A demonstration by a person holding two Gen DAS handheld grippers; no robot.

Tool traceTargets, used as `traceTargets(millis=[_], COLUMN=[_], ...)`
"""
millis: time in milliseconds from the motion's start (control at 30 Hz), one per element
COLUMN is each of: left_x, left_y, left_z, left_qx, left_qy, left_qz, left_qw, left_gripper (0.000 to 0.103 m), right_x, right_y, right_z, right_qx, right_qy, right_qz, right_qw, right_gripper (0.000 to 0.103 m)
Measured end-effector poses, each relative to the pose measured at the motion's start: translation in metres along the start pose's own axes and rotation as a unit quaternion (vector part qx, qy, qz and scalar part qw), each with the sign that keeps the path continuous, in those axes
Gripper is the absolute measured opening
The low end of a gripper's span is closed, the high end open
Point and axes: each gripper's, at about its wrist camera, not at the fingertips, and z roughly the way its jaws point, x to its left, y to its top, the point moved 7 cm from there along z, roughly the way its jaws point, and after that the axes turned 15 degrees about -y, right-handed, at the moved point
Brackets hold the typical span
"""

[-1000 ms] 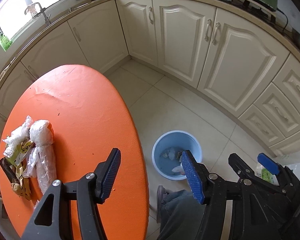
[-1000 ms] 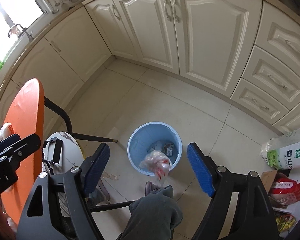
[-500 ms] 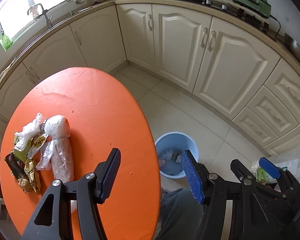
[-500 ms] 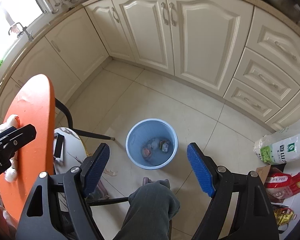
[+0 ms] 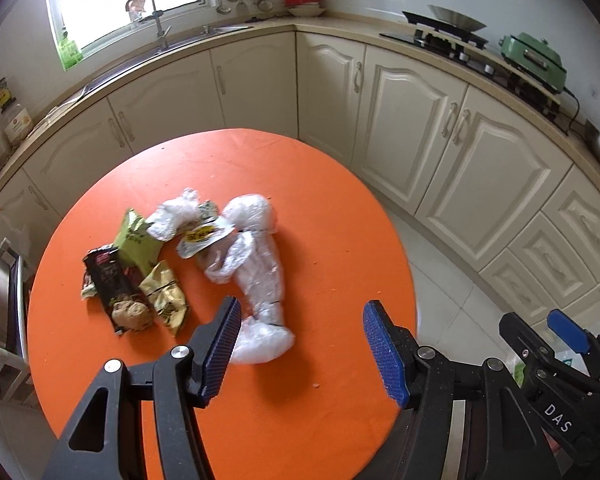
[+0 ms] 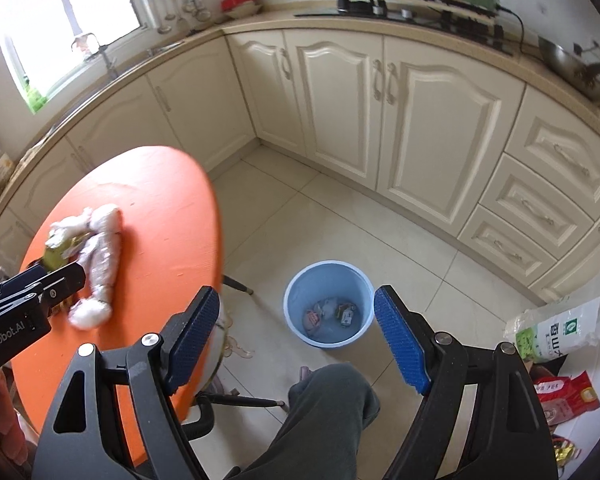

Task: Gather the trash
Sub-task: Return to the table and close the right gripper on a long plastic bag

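Left gripper (image 5: pixel 300 350), jaws apart, hangs over the orange tabletop (image 5: pixel 320 208); wrappers (image 5: pixel 140 268) at ten o'clock. Right gripper (image 6: pixel 296 340), also apart, overlooks the blue bin (image 6: pixel 327 276) on tiled floor (image 6: pixel 340 216).

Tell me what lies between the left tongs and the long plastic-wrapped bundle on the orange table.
Nothing lies between them. In the left wrist view the open left tongs hang just over the bundle, whose near end shows beside the left finger; the rest is bare table.
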Motion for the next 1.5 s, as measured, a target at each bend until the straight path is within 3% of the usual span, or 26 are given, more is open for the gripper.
traceTargets(millis=[333,567,967,1100,1267,1333,1500], left_x=[0.082,0.127,0.174,0.176,0.17,0.166,0.162], left_y=[-0.031,-0.04,-0.014,-0.003,0.012,0.016,0.023], left_z=[-0.074,-0.1,-0.065,-0.043,-0.017,-0.006,0.022], left_qx=[-0.033,-0.044,-0.017,-0.003,0.007,0.012,0.025], left_qy=[0.039,0.049,0.022,0.011,-0.013,-0.016,-0.022], left_qz=[-0.078,-0.123,-0.16,-0.168,-0.181,-0.18,-0.194], left_qw=[0.9956,0.9902,0.9868,0.9858,0.9834,0.9835,0.9805], left_gripper=[0.059,0.059,0.059,0.059,0.059,0.059,0.059], right_x=[0.08,0.131,0.208,0.227,0.241,0.242,0.236], right_y=[-0.013,-0.015,-0.007,-0.004,-0.007,-0.009,-0.008], right_z=[-0.035,-0.036,0.01,0.032,0.058,0.066,0.065], right_qx=[-0.01,0.001,0.04,0.038,0.052,0.066,0.072], right_qy=[0.039,0.063,0.057,0.029,0.026,0.051,0.098], right_qz=[-0.065,-0.102,-0.174,-0.205,-0.236,-0.236,-0.238], right_qw=[0.997,0.993,0.982,0.978,0.97,0.968,0.964], right_gripper=[0.082,0.082,0.082,0.079,0.06,0.058,0.032])
